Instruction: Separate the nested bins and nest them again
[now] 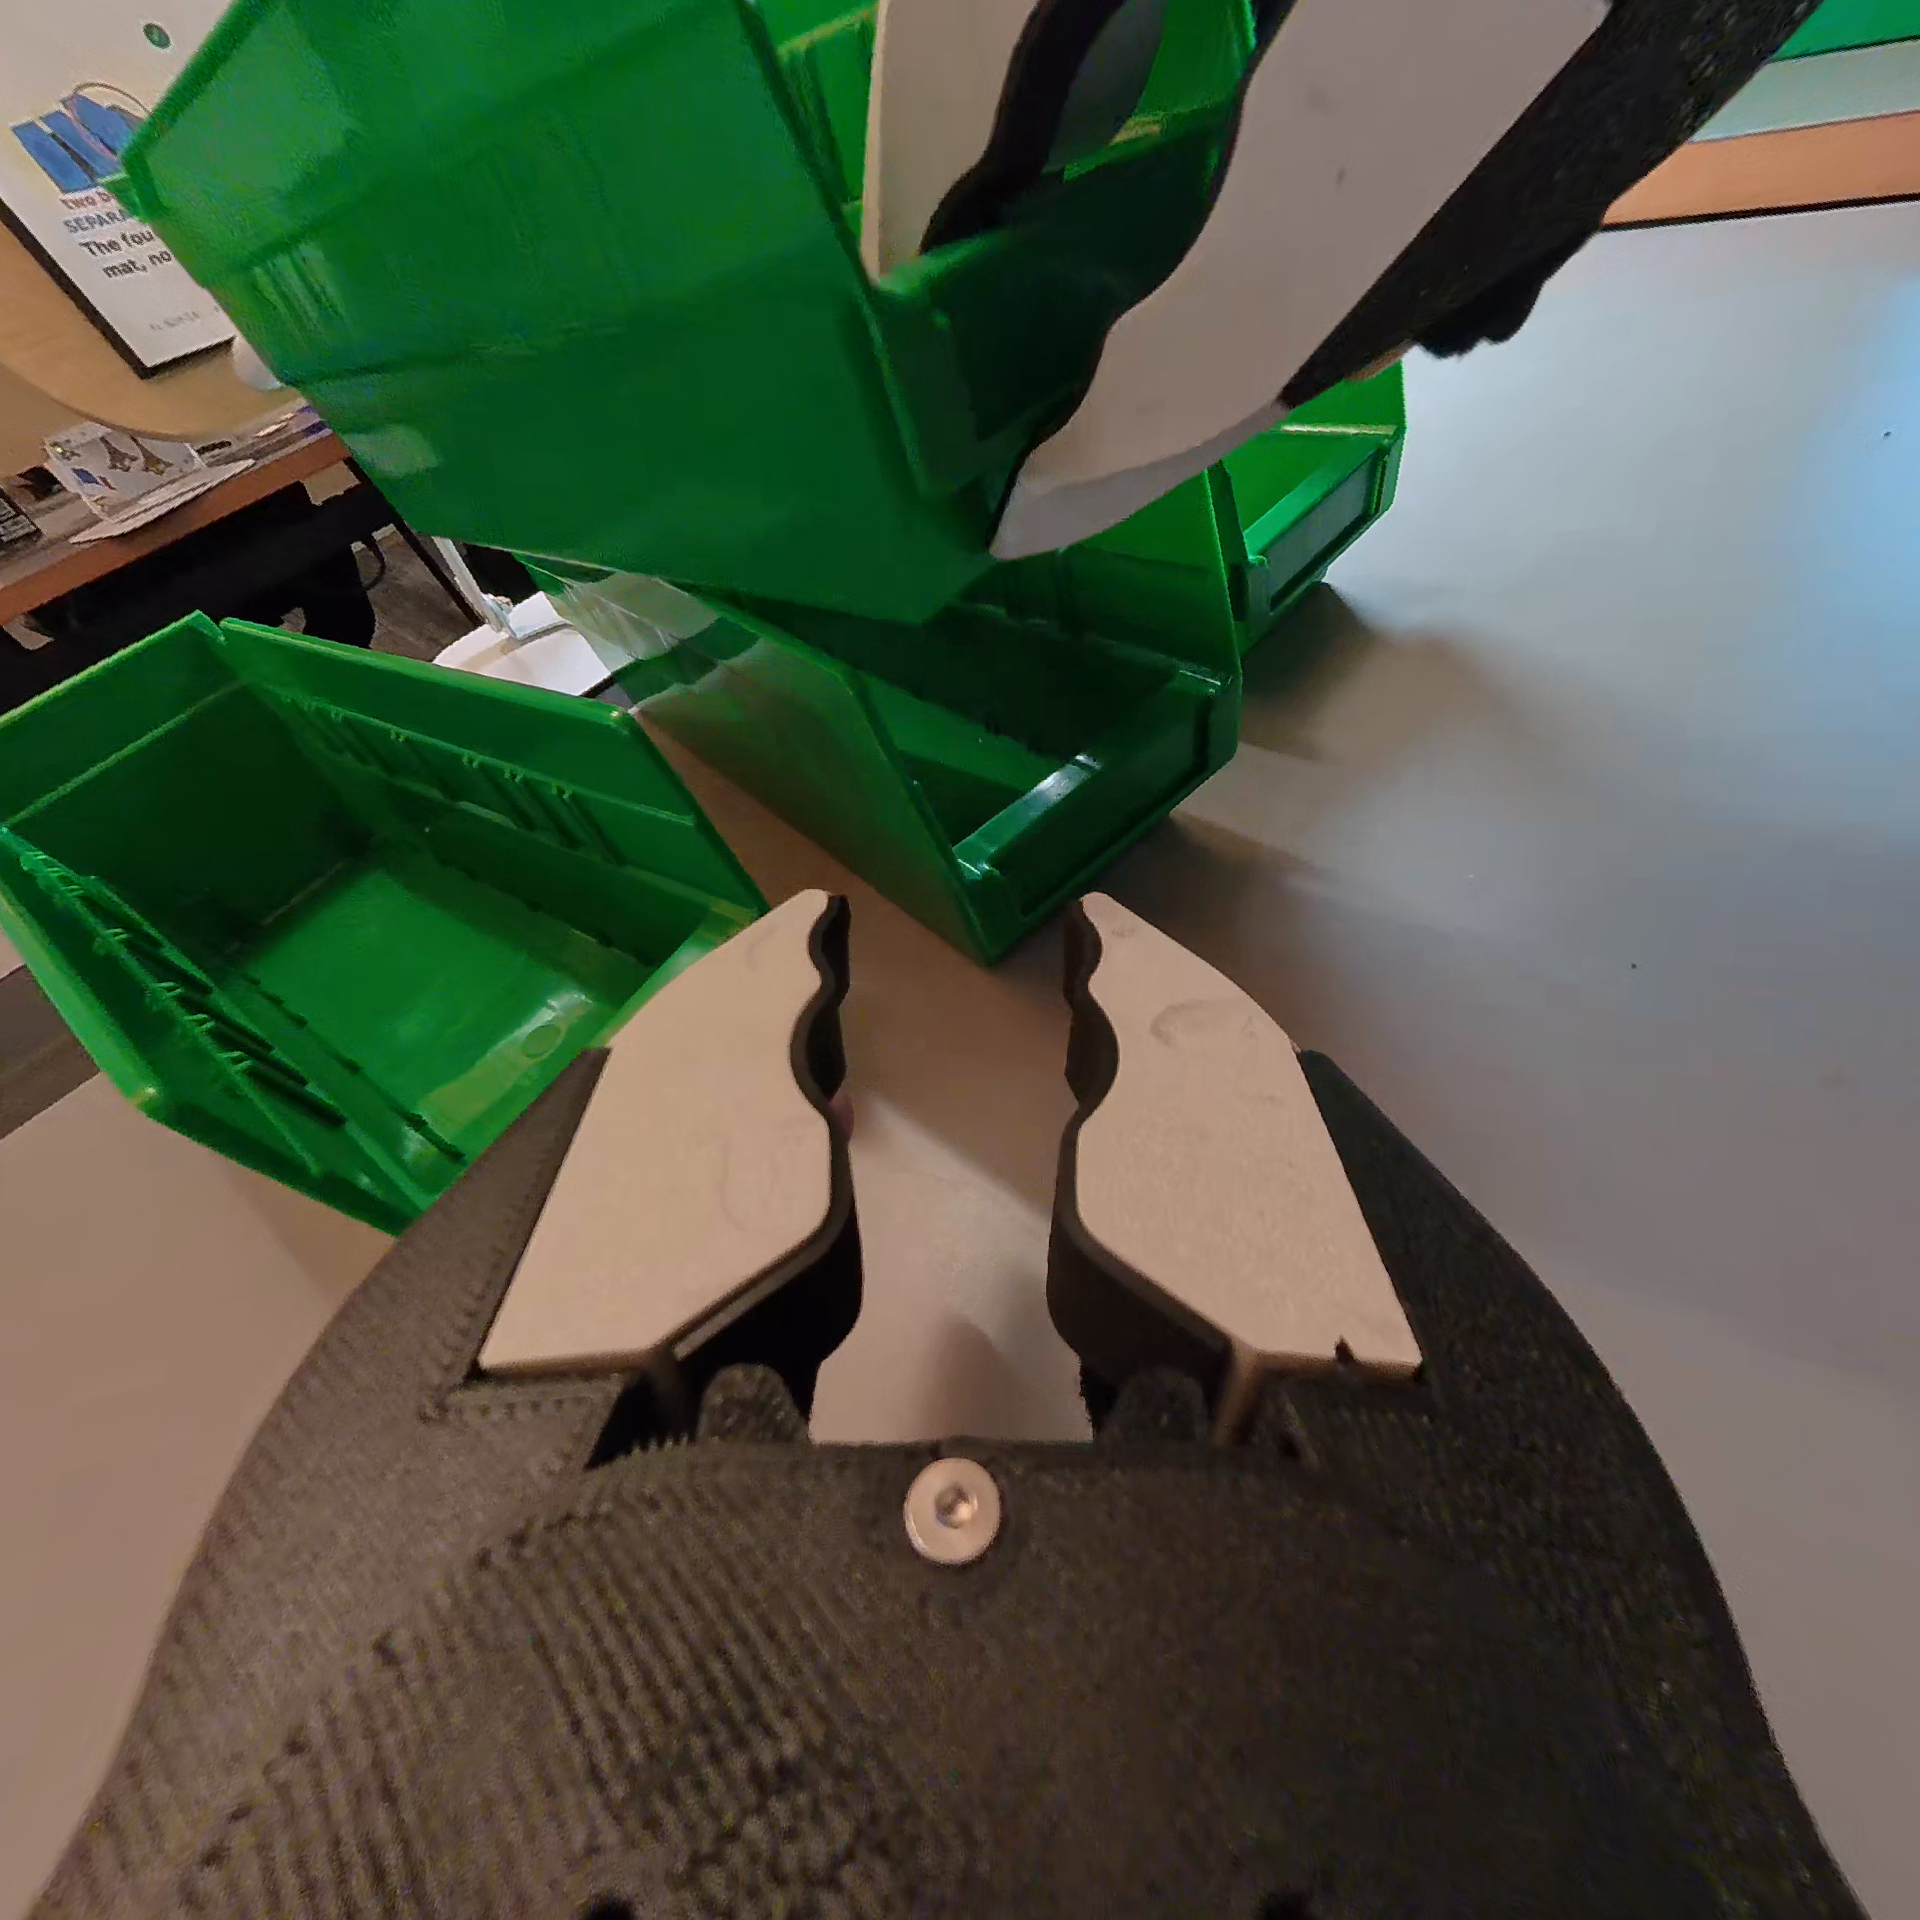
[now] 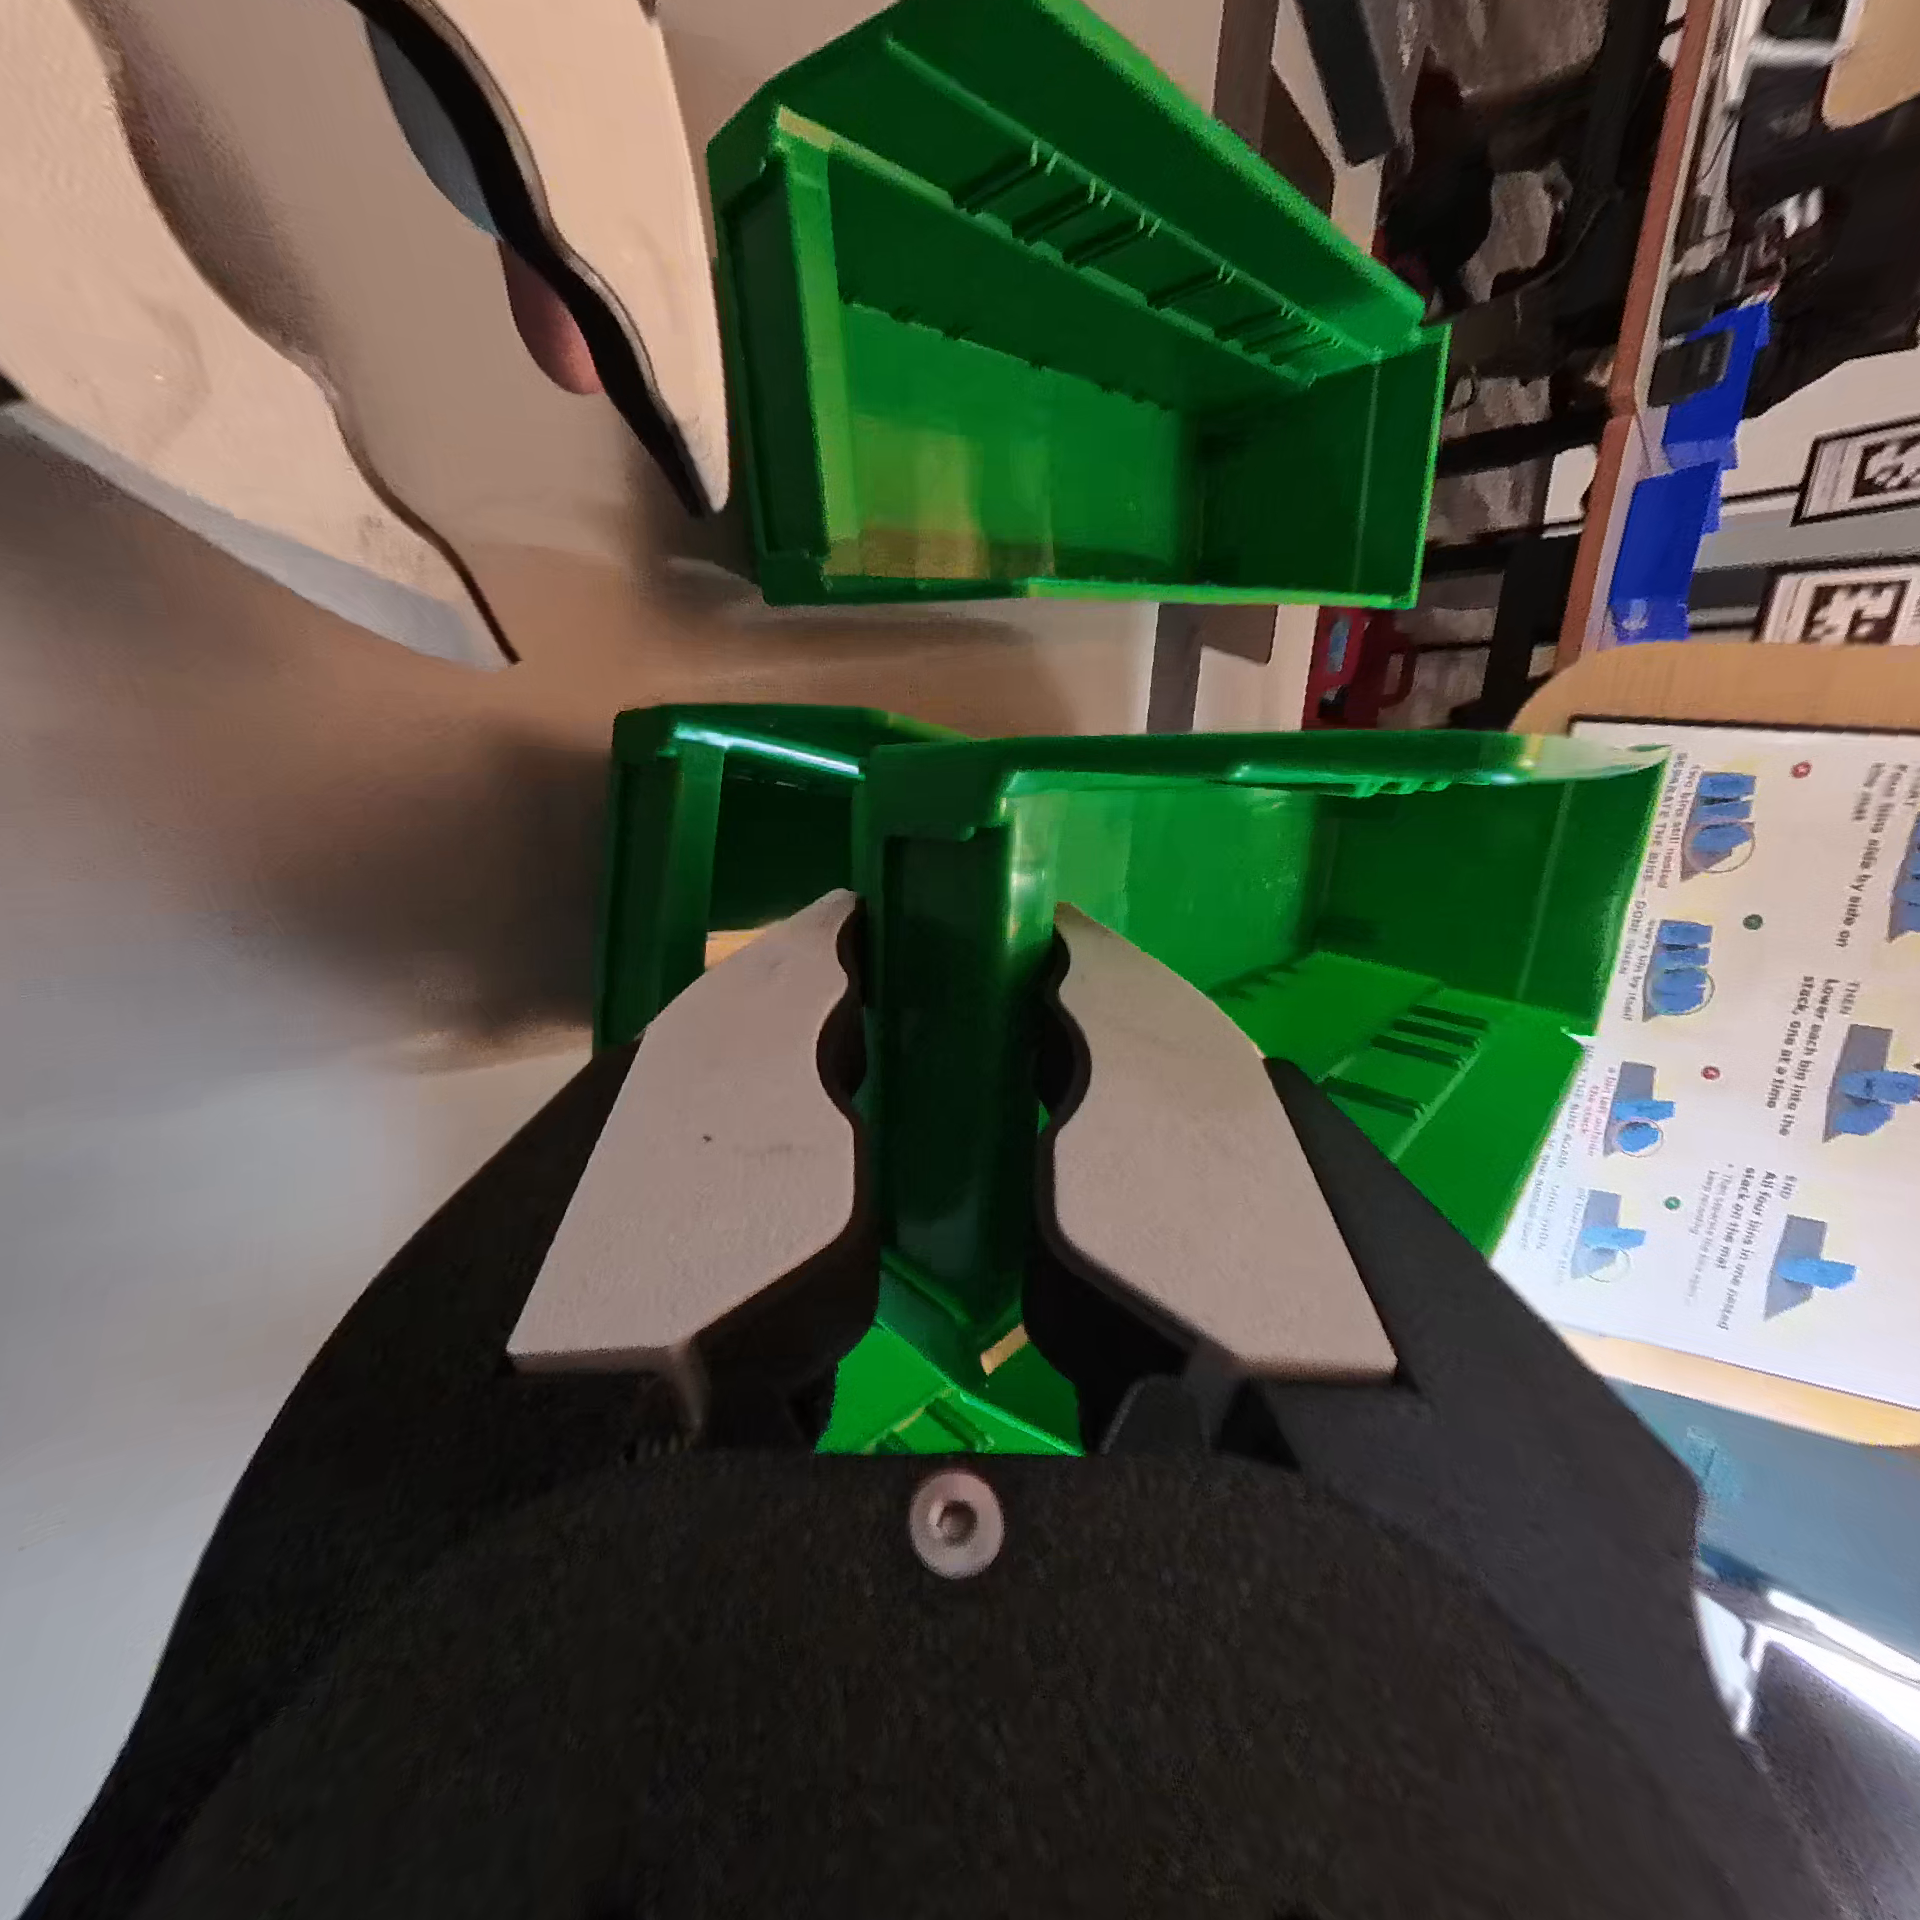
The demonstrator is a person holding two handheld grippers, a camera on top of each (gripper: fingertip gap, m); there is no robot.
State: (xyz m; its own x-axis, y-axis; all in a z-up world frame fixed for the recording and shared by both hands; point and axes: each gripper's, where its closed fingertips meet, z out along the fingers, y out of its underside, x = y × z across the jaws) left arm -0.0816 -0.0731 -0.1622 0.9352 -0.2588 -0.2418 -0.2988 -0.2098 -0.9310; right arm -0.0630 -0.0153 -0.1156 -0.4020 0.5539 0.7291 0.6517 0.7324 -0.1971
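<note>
On a grey tabletop (image 1: 1558,935) sit several bright green plastic storage bins. Seen from the left wrist camera, the left gripper (image 1: 951,925) hangs just above the table with its two pale fingers spread apart and nothing between them. Near on the left rests a single open bin (image 1: 343,925), its ribbed inner walls and floor visible. Just beyond the fingertips lies a low bin (image 1: 997,769) with its front lip toward the camera, and another green bin (image 1: 1309,509) stands behind it to the right. Above the low bin, a lifted bin (image 1: 561,312) hangs tilted in the air, clear of the table. The right gripper (image 1: 1039,343) reaches down from the upper right, one finger inside the lifted bin's front and one outside.

From the right wrist camera, the right gripper (image 2: 951,925) is clamped on the lifted bin's (image 2: 1299,935) front wall, which fills the gap between its fingers. Another bin edge shows directly behind it; whether they touch cannot be told. Farther off is the single open bin (image 2: 1039,416), with the left gripper's fingers (image 2: 260,343) at upper left. A printed instruction sheet (image 2: 1745,1039) lies at the right edge.
</note>
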